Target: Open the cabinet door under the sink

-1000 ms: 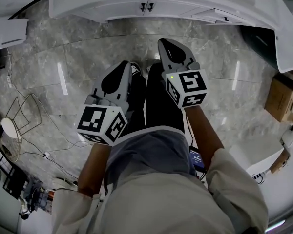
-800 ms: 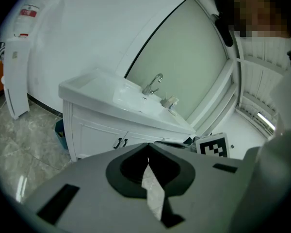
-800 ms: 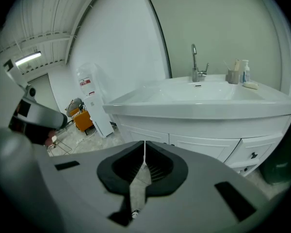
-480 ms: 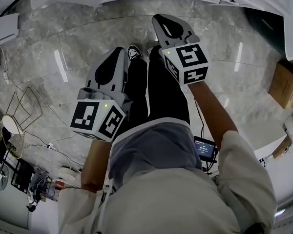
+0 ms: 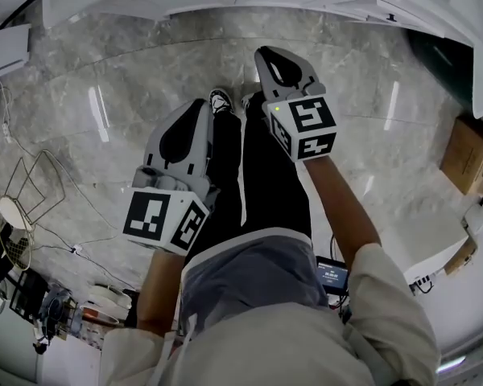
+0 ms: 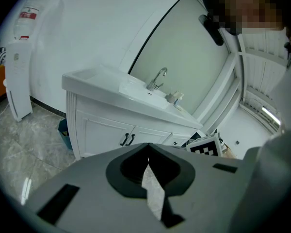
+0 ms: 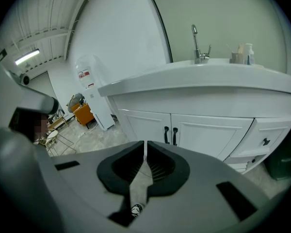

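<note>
1. Left gripper point(image 5: 198, 108) is held at about 9 o'clock of the centre in the head view. In its own view the jaws are seen pressed together at the tips, and nothing is gripped between them.
2. The right gripper point(image 5: 270, 55) is held at 12 o'clock of the centre, a little further forward than the left one. Its jaws are closed down to a thin slit, and nothing is held there.
3. The cabinet doors point(image 7: 203, 130) under the sink point(image 7: 203, 74) are found at 1 o'clock of the right jaws, well apart from them. Both doors are shut, and the two black handles point(image 7: 170, 135) stand side by side at the middle seam.
4. In the left gripper view the same cabinet is seen at 11 o'clock of the jaws, with the faucet point(image 6: 157, 78) above it at 12 o'clock.
5. In the head view the handles are seen at the 12 o'clock edge, and the grey marble floor point(image 5: 129, 79) lies between them and both grippers.
6. A cardboard box point(image 5: 467, 155) is seen at 3 o'clock.
</note>
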Demonstrator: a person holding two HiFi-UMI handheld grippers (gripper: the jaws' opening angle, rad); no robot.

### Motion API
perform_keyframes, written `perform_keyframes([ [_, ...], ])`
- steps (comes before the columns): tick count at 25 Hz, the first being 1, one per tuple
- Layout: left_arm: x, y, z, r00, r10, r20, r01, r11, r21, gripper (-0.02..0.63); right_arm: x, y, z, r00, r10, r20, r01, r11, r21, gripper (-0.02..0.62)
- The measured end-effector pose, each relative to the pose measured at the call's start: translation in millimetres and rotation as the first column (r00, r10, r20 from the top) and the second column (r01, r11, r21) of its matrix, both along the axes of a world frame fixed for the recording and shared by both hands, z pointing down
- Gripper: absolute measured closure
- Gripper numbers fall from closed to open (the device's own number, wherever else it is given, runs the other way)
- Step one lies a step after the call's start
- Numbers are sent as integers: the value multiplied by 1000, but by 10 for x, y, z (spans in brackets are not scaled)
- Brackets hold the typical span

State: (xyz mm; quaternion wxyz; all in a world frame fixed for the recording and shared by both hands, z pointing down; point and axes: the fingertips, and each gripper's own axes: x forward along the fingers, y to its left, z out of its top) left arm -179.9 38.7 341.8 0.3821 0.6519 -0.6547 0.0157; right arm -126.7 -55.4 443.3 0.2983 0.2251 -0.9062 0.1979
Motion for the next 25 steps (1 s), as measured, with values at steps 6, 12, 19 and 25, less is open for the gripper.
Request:
perform_keyframes([
  [6,-49,-89,234,1000,-11,-15,11,1000,-10,606,-15,-177,275,998,63,0,-63,997,-33,586],
  [12,-86,-110,452,1000,-3,18,4,1000,-26,606,-52,-383,545,992,124,1,-124,991,-45,586],
  [19,-64,-110,686,1000,12,11,-12,999,-38,606,-119,-526,841,989,147,-6,-147,988,-56,586],
  [25,-131,-67,798,1000,7,4,-7,999,-50,606,-224,-608,1028,990,137,-15,-138,990,-39,585],
])
